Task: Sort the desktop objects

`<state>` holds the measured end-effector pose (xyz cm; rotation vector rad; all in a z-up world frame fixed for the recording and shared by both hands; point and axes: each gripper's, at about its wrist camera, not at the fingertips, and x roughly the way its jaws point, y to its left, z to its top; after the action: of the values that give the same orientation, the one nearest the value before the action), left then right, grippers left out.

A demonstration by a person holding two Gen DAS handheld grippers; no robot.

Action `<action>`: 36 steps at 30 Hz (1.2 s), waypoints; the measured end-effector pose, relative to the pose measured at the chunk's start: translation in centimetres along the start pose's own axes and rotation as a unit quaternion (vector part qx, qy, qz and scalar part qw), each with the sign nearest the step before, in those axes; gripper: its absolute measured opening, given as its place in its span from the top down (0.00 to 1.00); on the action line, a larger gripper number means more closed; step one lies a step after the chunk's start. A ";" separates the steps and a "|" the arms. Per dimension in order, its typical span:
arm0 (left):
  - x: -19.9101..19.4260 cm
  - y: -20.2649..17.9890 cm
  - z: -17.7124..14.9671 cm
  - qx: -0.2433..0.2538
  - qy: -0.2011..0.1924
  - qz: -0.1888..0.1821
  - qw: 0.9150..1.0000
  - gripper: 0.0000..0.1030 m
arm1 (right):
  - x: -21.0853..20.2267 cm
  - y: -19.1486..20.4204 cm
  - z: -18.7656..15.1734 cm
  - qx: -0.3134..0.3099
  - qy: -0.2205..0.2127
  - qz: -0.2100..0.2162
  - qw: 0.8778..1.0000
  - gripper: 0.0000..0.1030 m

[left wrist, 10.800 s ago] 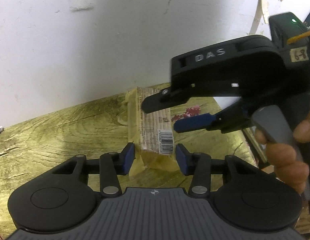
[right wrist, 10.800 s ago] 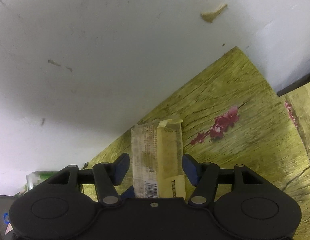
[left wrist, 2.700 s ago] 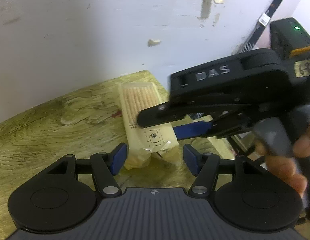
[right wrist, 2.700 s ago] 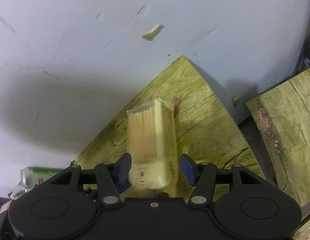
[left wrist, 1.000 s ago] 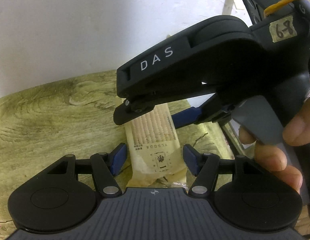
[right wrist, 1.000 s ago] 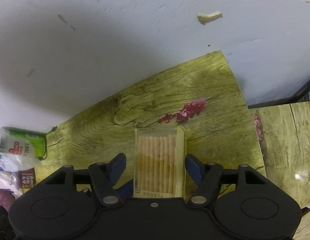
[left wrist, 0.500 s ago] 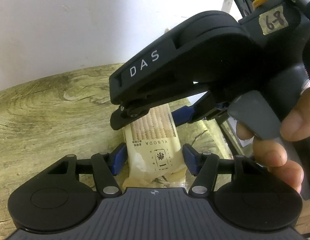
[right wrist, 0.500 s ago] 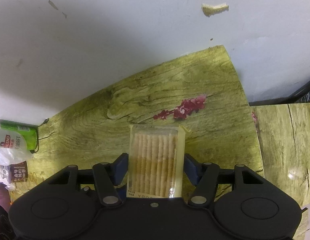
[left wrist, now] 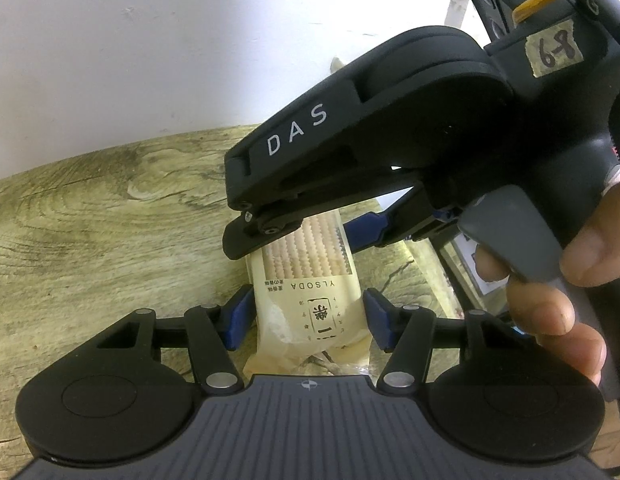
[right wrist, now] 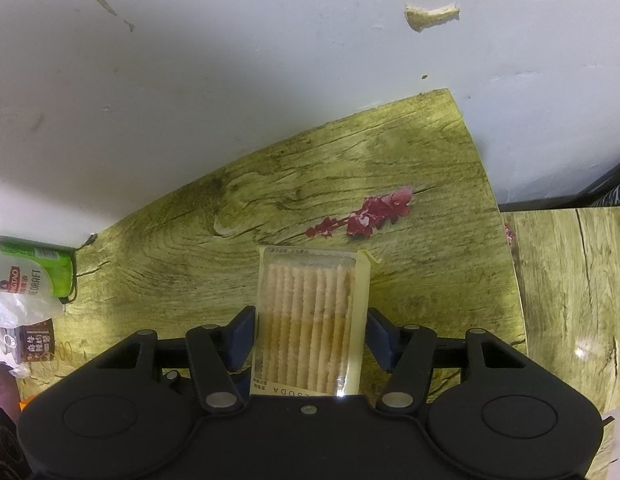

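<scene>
- Both our grippers sit on one cracker pack (right wrist: pixel 310 316), which lies flat on the desk (right wrist: pixel 269 208) near its right edge, long axis running toward the back wall (right wrist: pixel 229 60).
- Left gripper (left wrist: pixel 307 318): jaws closing, with the printed "YLSODA" end of the pack between them. Left blue pad looks against the wrapper; the right one is just beside it. We can't tell whether there is firm contact yet.
- Right gripper (right wrist: pixel 310 338): jaws closing, with the clear-window end of the pack between them. Both blue pads are at the wrapper's long sides; whether they are pressing it, we can't tell.
- In the left wrist view, the right gripper reaches in from upper right over the pack, a hand (left wrist: pixel 550 288) on its grey trigger.
- Pack's far end stops short of the red flower print (right wrist: pixel 366 212) on the desk surface.
- A green-labelled packet (right wrist: pixel 29 276) and other wrapped snacks (right wrist: pixel 25 340) lie at the desk's left edge, well apart from the pack.
- A second wood-grain surface (right wrist: pixel 570 300) lies beyond the desk's right edge.
</scene>
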<state>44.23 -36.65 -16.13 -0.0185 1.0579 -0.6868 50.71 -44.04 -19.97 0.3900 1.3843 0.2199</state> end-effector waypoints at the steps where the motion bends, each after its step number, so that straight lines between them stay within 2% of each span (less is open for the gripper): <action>1: -0.1 0.0 0.0 0.000 0.001 0.000 1.000 0.44 | 0.0 0.0 0.0 0.001 0.000 0.001 1.000 0.47; 27: -2.0 -0.1 0.6 0.000 0.002 0.016 1.000 0.44 | -1.7 1.6 -0.6 -0.003 -0.010 0.009 1.000 0.47; 36: -4.0 -0.2 0.4 0.009 -0.002 0.018 1.000 0.44 | -3.3 2.6 -1.4 -0.004 -0.019 0.010 1.000 0.47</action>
<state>43.18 -34.84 -12.68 0.0138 1.0458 -0.6629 48.99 -42.69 -16.16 0.4001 1.3432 0.2334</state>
